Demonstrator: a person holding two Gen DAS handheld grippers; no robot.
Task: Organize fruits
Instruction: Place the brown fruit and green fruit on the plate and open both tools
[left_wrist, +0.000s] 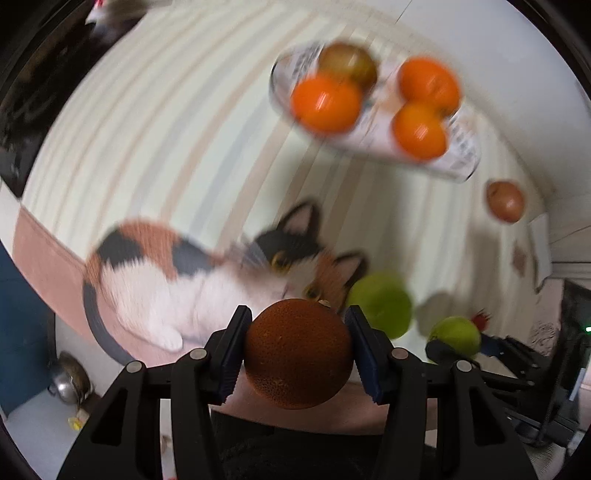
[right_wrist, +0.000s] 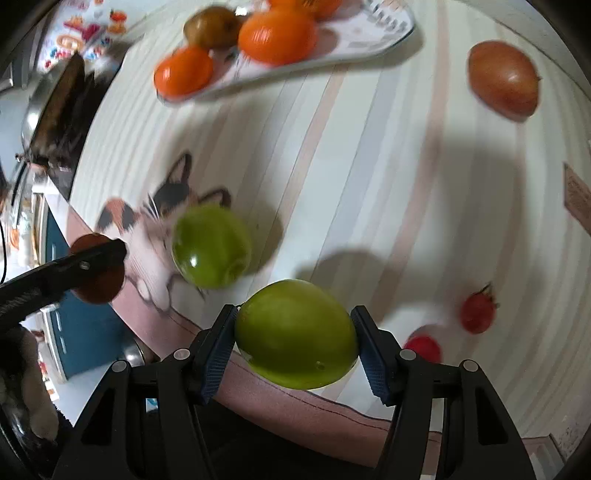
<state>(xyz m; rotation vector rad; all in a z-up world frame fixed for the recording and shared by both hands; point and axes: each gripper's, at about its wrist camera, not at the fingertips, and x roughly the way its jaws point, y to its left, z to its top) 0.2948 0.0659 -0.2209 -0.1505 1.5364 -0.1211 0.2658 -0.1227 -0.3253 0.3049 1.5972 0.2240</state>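
in your left wrist view, your left gripper (left_wrist: 298, 354) is closed on a dark orange (left_wrist: 298, 354), both pads pressed to its sides, held above the near edge of the striped cloth (left_wrist: 177, 122). only this view shows the whole printed cat (left_wrist: 207, 273) on the cloth, just beyond the orange. a green fruit (left_wrist: 382, 302) lies on the cloth right of the cat's head. further right you see your right gripper (left_wrist: 448, 345) with a second green fruit (left_wrist: 458, 334) in it. the plate (left_wrist: 461, 158) sits far across the cloth, holding three oranges (left_wrist: 327, 103) and a brownish fruit (left_wrist: 347, 66). an onion (left_wrist: 505, 201) lies apart from the plate, nearer the cloth's right edge. between cat and plate the cloth is bare.

in your right wrist view, your right gripper (right_wrist: 295, 339) is clamped on the green fruit (right_wrist: 295, 339), pads against both sides, over the cloth's near pink border (right_wrist: 332, 402). only here do you see two small red fruits (right_wrist: 478, 312) on the cloth at right. the loose green fruit (right_wrist: 211, 245) lies ahead and left, overlapping the cat print (right_wrist: 155, 229). your left gripper (right_wrist: 79, 264) shows at the left edge with the dark orange (right_wrist: 98, 284), past the cloth's edge. the plate (right_wrist: 369, 48) lies at the top, with a wide bare stretch before it; the onion (right_wrist: 504, 77) is at upper right.
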